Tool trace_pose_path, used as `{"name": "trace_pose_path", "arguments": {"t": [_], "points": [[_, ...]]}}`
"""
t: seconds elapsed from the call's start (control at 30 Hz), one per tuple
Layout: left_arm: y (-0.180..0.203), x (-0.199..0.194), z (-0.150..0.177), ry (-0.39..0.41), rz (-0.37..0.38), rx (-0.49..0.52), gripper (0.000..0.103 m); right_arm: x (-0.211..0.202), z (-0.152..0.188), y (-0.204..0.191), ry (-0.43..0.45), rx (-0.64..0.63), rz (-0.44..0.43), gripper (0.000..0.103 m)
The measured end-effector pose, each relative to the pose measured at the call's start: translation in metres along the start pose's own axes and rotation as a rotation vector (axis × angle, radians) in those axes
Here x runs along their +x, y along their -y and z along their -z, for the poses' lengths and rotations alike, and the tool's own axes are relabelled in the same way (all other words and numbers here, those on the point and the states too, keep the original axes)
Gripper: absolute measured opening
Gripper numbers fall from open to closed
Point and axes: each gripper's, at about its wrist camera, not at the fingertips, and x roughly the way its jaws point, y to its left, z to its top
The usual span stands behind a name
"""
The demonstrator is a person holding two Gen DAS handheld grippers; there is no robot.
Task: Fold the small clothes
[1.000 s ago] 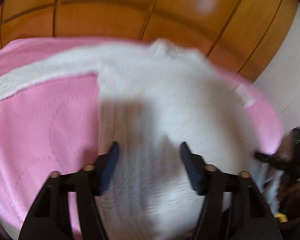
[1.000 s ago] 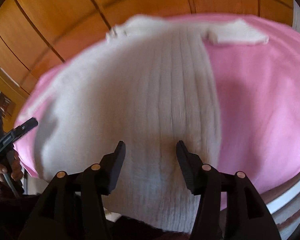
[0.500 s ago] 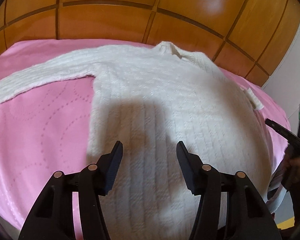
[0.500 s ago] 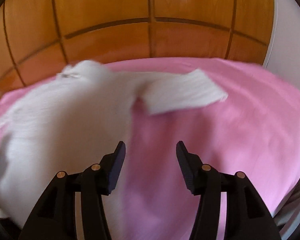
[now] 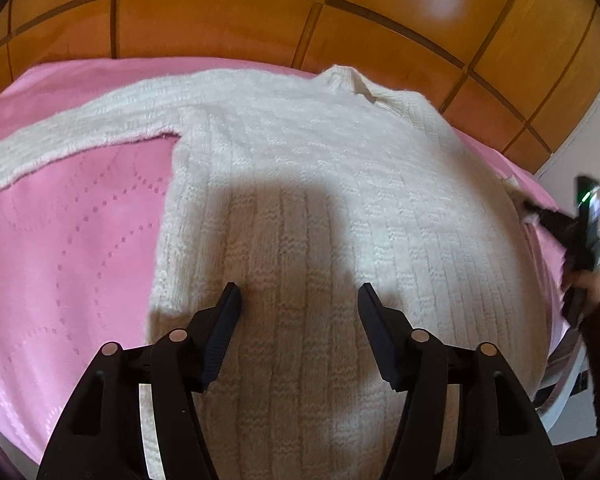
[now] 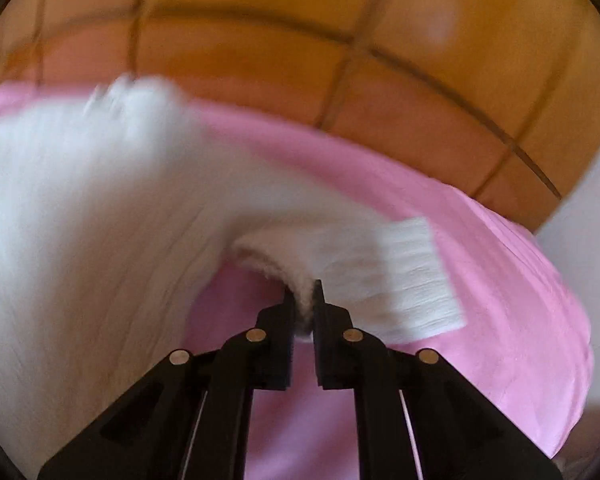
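A white knitted sweater point(image 5: 340, 184) lies flat on a pink bedspread point(image 5: 60, 260), collar toward the wooden panelling, one sleeve stretched out to the left. My left gripper point(image 5: 300, 300) hovers over the lower body of the sweater. Its jaws are opening, and the knit lies under them, not pinched. In the right wrist view my right gripper point(image 6: 303, 294) is shut on the edge of the other sleeve point(image 6: 400, 276) near the cuff, lifted a little off the bedspread point(image 6: 500, 320). The left wrist view shows the right gripper point(image 5: 532, 208) at the sweater's right edge, with a hand behind it.
Orange-brown wooden panelling point(image 5: 260, 20) rises behind the bed. A white wall point(image 6: 580, 200) stands at the right. The bed's near right edge drops off below the sleeve. Bare pink bedspread lies to the left of the sweater's body.
My right gripper swung right off the sweater's body, reached the right sleeve and shut on it. The left gripper stayed over the lower body, its jaws a little wider.
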Motion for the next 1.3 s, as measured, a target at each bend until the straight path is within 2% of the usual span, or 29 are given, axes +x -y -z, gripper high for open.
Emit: {"name": "trace_pose_path", "arguments": {"t": [0.1,0.2,0.27,0.33,0.47,0.57,0.73,0.77,0.83,0.87,0.9,0.93,0.97,1.0,1.07,1.13,1.2,1.23,1.27,1.3], "points": [[0.002,0.001,-0.002,-0.002,-0.005,0.007,0.06,-0.032,-0.017,0.06,0.094,0.219,0.029,0.007],[0.004,0.005,-0.003,-0.01,-0.008,0.006,0.06,-0.06,-0.023,0.134,0.168,0.434,0.095,0.006],[0.004,0.007,-0.005,-0.014,-0.007,0.003,0.06,-0.066,-0.025,0.169,0.183,0.513,0.152,0.006],[0.005,0.009,-0.006,-0.017,-0.009,0.003,0.06,-0.065,-0.023,0.205,0.177,0.571,0.246,0.006],[0.007,0.01,-0.008,-0.024,-0.02,0.009,0.06,-0.043,-0.006,0.256,0.09,0.621,0.417,0.006],[0.006,0.011,-0.01,-0.028,-0.026,0.006,0.06,-0.017,0.027,0.289,-0.018,0.675,0.531,0.005],[0.006,0.011,-0.011,-0.039,-0.037,0.005,0.06,0.013,0.086,0.303,-0.182,0.778,0.599,0.005],[0.006,0.011,-0.012,-0.039,-0.037,0.004,0.06,0.018,0.096,0.301,-0.207,0.8,0.595,0.006],[0.003,0.005,-0.013,-0.03,-0.048,0.005,0.066,0.019,0.106,0.298,-0.217,0.831,0.572,0.008],[0.002,0.003,-0.014,-0.023,-0.053,0.003,0.067,0.014,0.106,0.296,-0.206,0.83,0.581,0.021],[-0.001,0.0,-0.015,-0.014,-0.057,-0.004,0.067,0.012,0.104,0.295,-0.192,0.827,0.588,0.05],[-0.005,-0.004,-0.016,-0.007,-0.062,-0.015,0.067,0.003,0.099,0.289,-0.155,0.823,0.588,0.061],[-0.009,-0.007,-0.017,-0.001,-0.07,-0.025,0.067,-0.005,0.091,0.285,-0.119,0.81,0.587,0.064],[-0.015,-0.01,-0.017,0.011,-0.079,-0.041,0.067,-0.014,0.08,0.274,-0.075,0.777,0.566,0.064],[-0.024,-0.014,-0.018,0.022,-0.085,-0.073,0.067,-0.014,0.055,0.255,-0.032,0.727,0.466,0.064],[-0.028,-0.016,-0.017,0.029,-0.086,-0.094,0.067,-0.014,0.028,0.215,0.002,0.657,0.258,0.064],[-0.03,-0.017,-0.016,0.033,-0.08,-0.098,0.067,-0.01,0.005,0.176,0.009,0.579,0.092,0.064],[-0.029,-0.017,-0.015,0.036,-0.076,-0.09,0.067,-0.006,-0.013,0.139,0.009,0.508,-0.037,0.064],[-0.028,-0.017,-0.014,0.039,-0.078,-0.081,0.067,-0.003,-0.023,0.118,0.004,0.473,-0.121,0.064],[-0.026,-0.016,-0.014,0.043,-0.082,-0.065,0.067,0.003,-0.039,0.082,-0.009,0.415,-0.257,0.063]]}}
